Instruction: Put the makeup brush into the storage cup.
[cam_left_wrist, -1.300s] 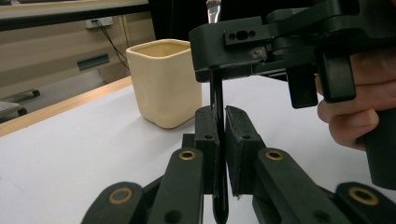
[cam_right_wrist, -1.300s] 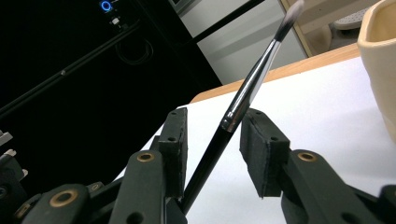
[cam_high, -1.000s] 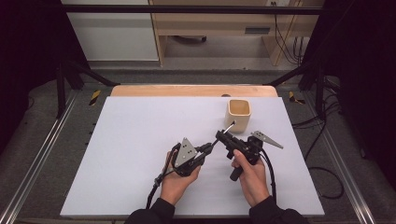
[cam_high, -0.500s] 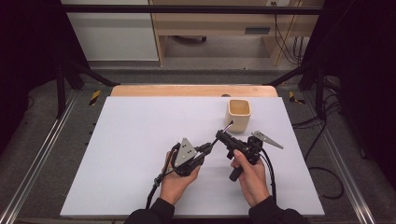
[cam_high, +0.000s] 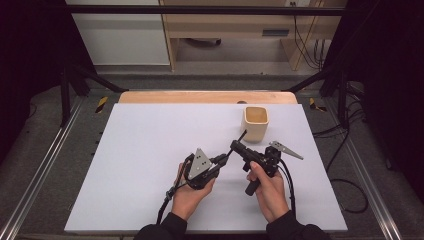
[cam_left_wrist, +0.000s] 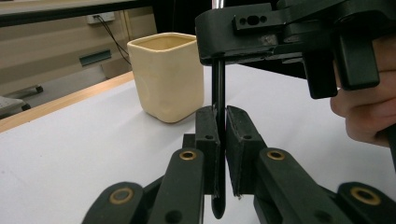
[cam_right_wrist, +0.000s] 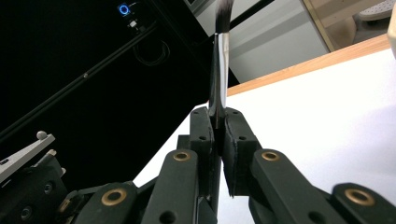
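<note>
Together, the left gripper (cam_left_wrist: 218, 140) and right gripper (cam_right_wrist: 217, 135) pinch one black brush (cam_left_wrist: 218, 88) between their jaws. Beyond the left jaws stands a cream cup (cam_left_wrist: 166, 74).

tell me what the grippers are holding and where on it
Both hold one brush: the right gripper clamps it just below the metal ferrule, the left gripper clamps the black handle lower down.

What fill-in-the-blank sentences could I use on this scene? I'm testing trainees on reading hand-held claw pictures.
1. Both claws, the left claw and the right claw, are shut on one ____.
2. The cream cup stands ____ on the white table.
3. In the right claw view, the brush's ____ end points up, away from the claw.

Missing words: brush; upright; bristle
</note>
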